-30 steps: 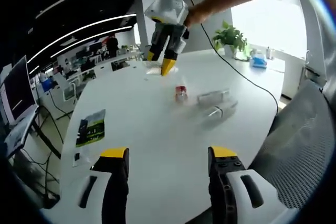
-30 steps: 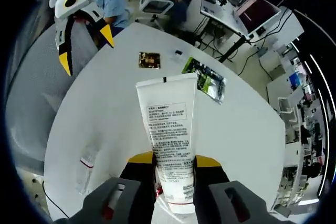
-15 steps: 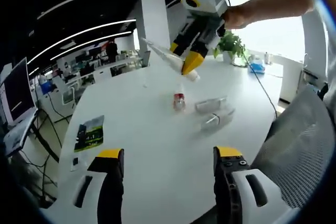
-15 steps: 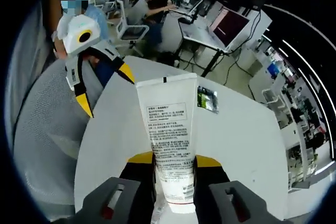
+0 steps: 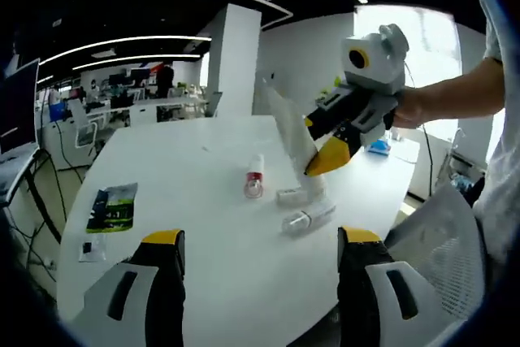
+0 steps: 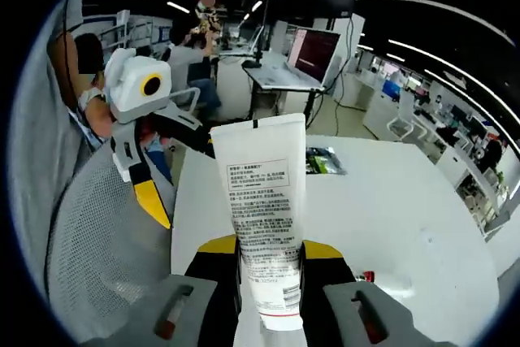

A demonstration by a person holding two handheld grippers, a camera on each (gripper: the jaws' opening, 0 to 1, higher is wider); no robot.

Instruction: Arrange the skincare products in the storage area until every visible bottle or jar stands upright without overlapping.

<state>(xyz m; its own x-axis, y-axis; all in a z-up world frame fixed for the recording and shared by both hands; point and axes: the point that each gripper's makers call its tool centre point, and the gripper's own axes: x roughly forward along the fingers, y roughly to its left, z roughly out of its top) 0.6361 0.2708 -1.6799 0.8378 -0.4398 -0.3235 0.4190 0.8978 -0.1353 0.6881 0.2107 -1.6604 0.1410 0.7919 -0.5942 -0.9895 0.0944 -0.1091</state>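
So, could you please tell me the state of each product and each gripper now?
white squeeze tube with printed text: clamped, held above the table
right gripper: shut on the tube
left gripper: open, empty
small bottle with red band: lying down
two clear bottles: lying down, close together

Right tongs (image 5: 325,148) gripping white tube (image 5: 290,132) above table (image 5: 195,193).

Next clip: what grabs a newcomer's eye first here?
The white squeeze tube with printed text, clamped in the right gripper, stands large mid-frame in the right gripper view. In the left gripper view, that gripper holds it above the round white table, where small clear bottles lie tipped over.
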